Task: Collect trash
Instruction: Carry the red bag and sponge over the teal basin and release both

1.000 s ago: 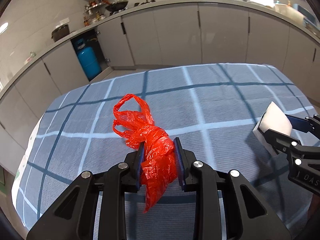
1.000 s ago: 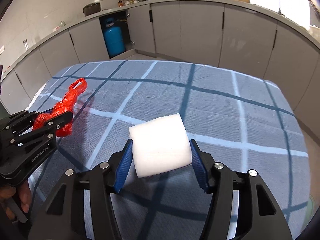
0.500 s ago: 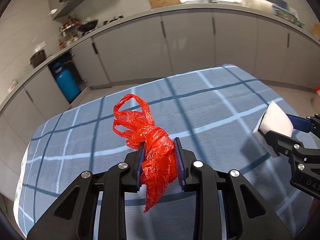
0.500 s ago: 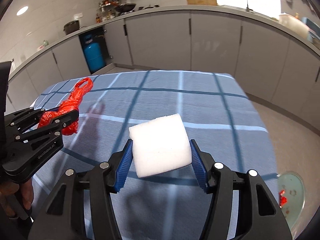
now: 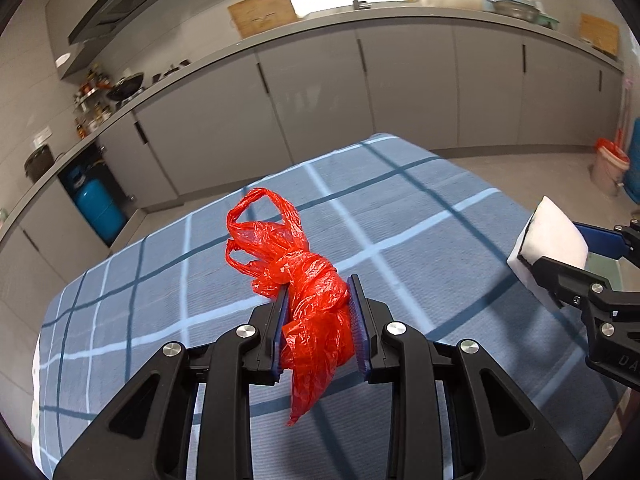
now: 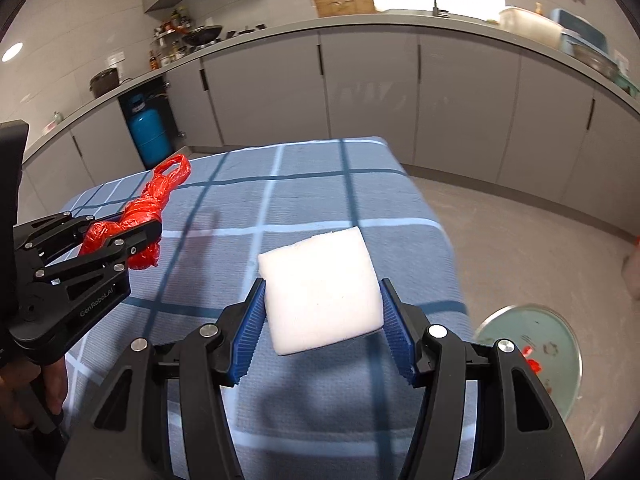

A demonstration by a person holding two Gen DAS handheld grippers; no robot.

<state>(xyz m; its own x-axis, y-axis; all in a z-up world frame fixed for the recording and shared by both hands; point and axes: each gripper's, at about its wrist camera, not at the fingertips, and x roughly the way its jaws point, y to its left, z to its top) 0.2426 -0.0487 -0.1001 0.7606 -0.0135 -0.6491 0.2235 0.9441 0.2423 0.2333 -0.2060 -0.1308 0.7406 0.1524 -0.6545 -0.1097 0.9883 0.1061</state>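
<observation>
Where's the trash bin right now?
The bin shows only in the right wrist view, on the floor at lower right, just past the table's right edge and beyond the foam block held in the right gripper.

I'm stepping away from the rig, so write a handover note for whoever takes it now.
Left gripper: shut on the red plastic bag, held clear above the tablecloth.
Right gripper: shut on the white foam block, also lifted off the cloth.
Bin: on the floor past the table's right edge, some red scraps already inside.
Done: both pieces picked up.
Left: carry both over the bin and let go. No other trash shows on the visible part of the cloth.
</observation>
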